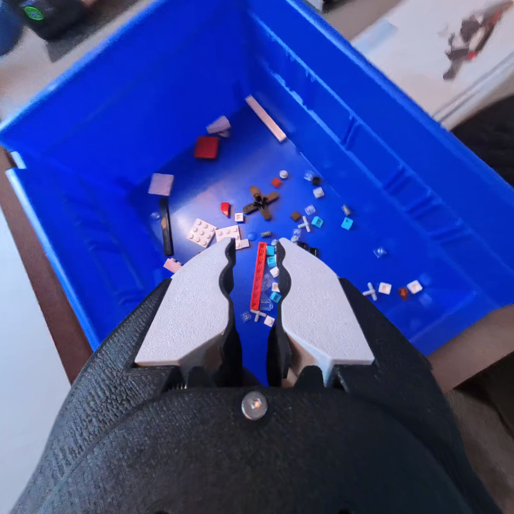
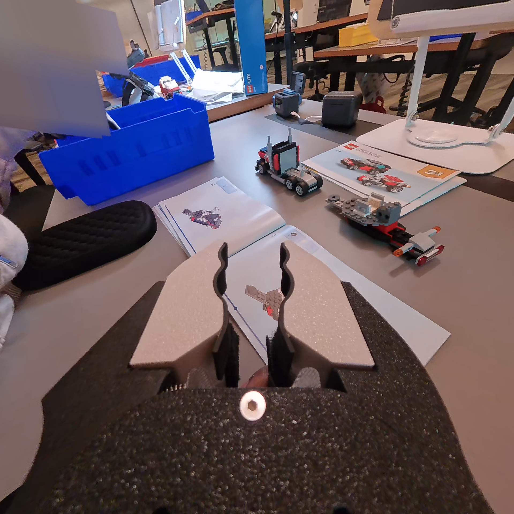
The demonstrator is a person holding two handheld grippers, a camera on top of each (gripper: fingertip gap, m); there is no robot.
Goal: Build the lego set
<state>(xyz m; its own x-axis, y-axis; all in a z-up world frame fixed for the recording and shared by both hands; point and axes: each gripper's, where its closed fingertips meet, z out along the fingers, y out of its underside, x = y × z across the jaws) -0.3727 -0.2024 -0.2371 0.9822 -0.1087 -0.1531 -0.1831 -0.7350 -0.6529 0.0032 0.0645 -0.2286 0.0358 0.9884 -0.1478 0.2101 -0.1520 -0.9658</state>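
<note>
Left gripper (image 1: 254,244) jaws apart over the blue bin (image 1: 167,91), red strip (image 1: 258,275) between them toward 6 o'clock; right gripper (image 2: 253,247) jaws apart, half-built model (image 2: 383,222) at 2 o'clock.

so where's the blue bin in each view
Left wrist view: the blue bin fills most of the frame, seen from above, loose bricks on its floor, the open left tool over it.
Right wrist view: the bin sits upper left on the table, seen from the side, far from the open right tool.
Shared landmark: the open booklet beside the bin.
</note>
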